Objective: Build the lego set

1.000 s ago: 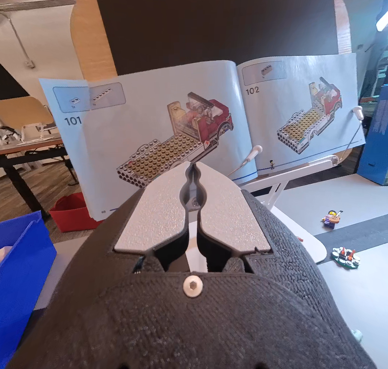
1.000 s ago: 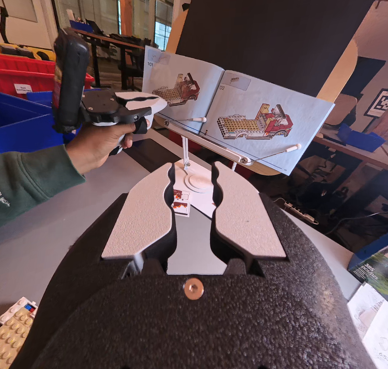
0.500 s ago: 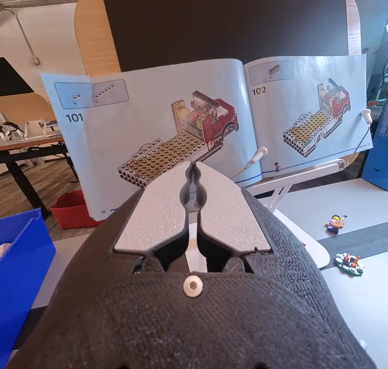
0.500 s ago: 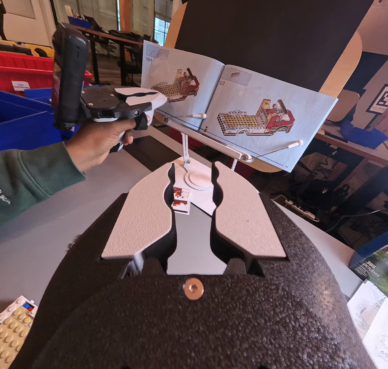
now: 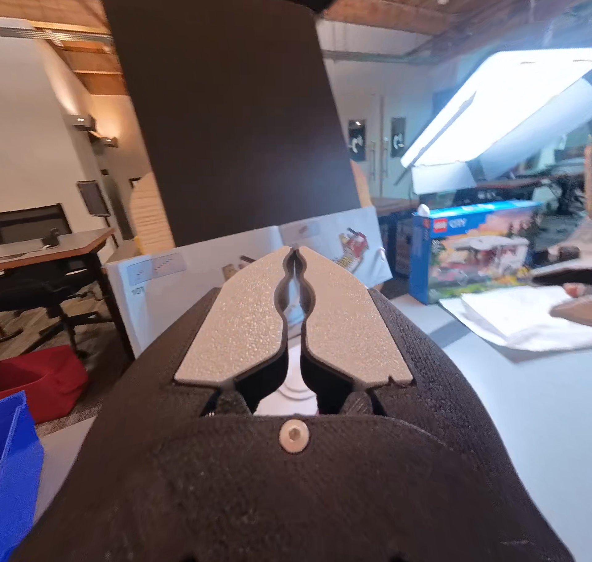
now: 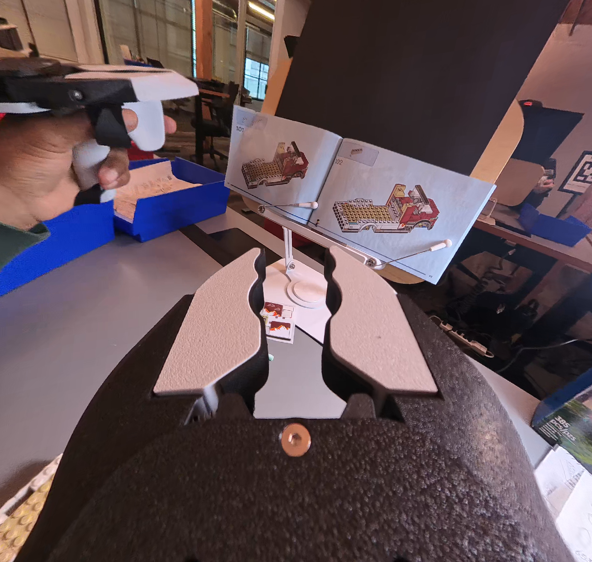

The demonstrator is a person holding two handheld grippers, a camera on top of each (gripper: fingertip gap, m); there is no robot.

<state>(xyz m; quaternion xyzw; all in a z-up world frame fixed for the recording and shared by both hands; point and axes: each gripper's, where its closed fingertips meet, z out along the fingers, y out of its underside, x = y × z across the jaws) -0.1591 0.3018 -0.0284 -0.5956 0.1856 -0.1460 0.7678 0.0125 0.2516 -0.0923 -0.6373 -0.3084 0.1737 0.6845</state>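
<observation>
The open instruction booklet (image 6: pixel 352 194) rests on a white stand (image 6: pixel 304 290) and shows pictures of a red and tan truck. It sits low behind my left gripper's fingers in the left wrist view (image 5: pixel 179 277). My left gripper (image 5: pixel 294 251) is shut with its tips touching and nothing visible between them. It is held high in a hand at the upper left of the right wrist view (image 6: pixel 179 87). My right gripper (image 6: pixel 293 255) is open and empty above the grey table, pointing at the stand. A tan and white studded lego plate (image 6: pixel 22 514) lies at the bottom left.
A sticker sheet (image 6: pixel 278 321) lies before the stand, with a tiny mint piece (image 6: pixel 271 357) nearby. Blue bins (image 6: pixel 166 201) stand at the left. The lego box (image 5: pixel 474 252) and white paper bags (image 5: pixel 512 316) are at the right. A black board (image 5: pixel 224 114) rises behind the booklet. The gap from one gripper's tips to the other's is roughly 20 centimeters.
My left gripper has tilted upward and swung right, so the booklet dropped low in its view and the lego box appeared. It stays shut. My right gripper stays open and has barely shifted.
</observation>
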